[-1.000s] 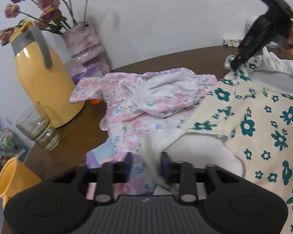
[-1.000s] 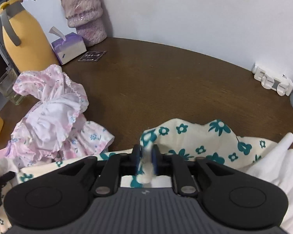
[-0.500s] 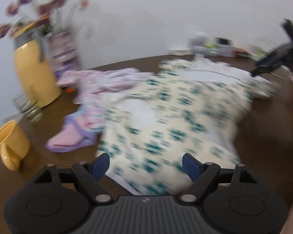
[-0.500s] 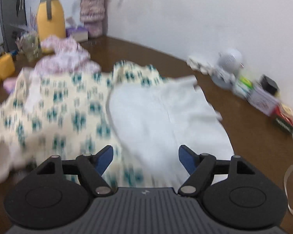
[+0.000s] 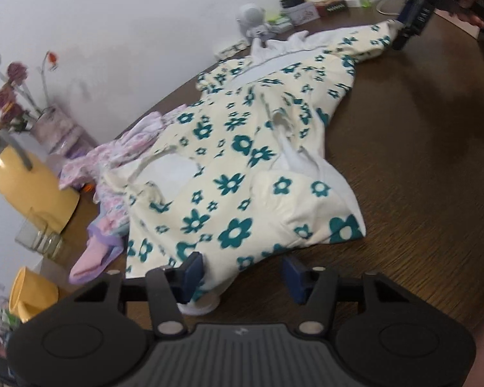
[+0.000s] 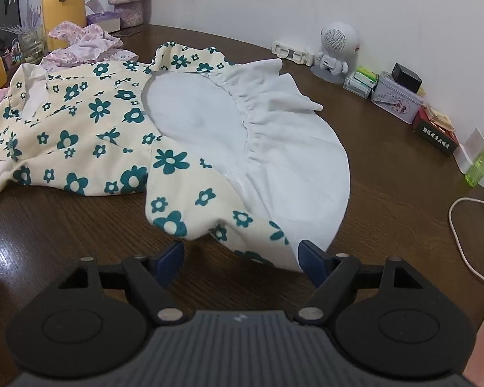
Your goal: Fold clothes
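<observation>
A cream garment with teal flowers (image 5: pixel 242 174) lies spread across the brown table, its white lining (image 6: pixel 274 148) turned up at one end. It also shows in the right wrist view (image 6: pixel 90 129). My left gripper (image 5: pixel 243 275) is open at the garment's near edge, with cloth between its jaws. My right gripper (image 6: pixel 242 258) is open at the opposite hem, holding nothing. The right gripper also shows in the left wrist view (image 5: pixel 413 16) at the garment's far end.
A pink floral garment (image 5: pixel 126 151) lies bunched beside the cream one. A yellow jug (image 5: pixel 25 180), a glass (image 5: pixel 38 238), a yellow cup (image 5: pixel 32 293) and a vase of flowers (image 5: pixel 58 129) stand at the left. A white speaker figure (image 6: pixel 337 48), small boxes (image 6: pixel 400 100) and a white cable (image 6: pixel 468 232) lie at the right.
Both grippers were shut on the cream garment a second ago. They have let go, opened and drawn apart to its two ends, and the garment now lies spread flat.
</observation>
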